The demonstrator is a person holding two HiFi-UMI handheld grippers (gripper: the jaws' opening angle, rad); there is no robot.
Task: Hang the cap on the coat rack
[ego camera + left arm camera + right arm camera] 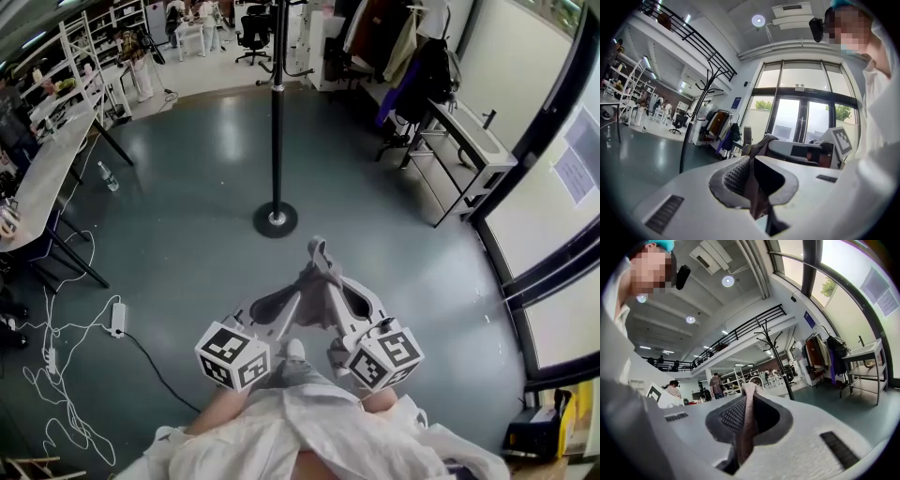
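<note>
A grey-brown cap (317,281) hangs stretched between my two grippers, in front of the person's body. My left gripper (284,307) is shut on one side of it, and cloth (757,190) is pinched between its jaws. My right gripper (343,292) is shut on the other side, with a fold of the cap (746,420) clamped between its pads. The coat rack is a black pole (277,103) on a round base (275,219), standing on the floor a short way ahead of both grippers. Its curved hooks (769,336) show against the ceiling, and its pole (693,124) shows to the left.
A table (47,173) with cables and a power strip (118,319) on the floor lines the left side. A water bottle (110,177) stands near it. A metal shelf unit (459,159) and hanging clothes (427,70) are at the right, beside glass doors (553,216).
</note>
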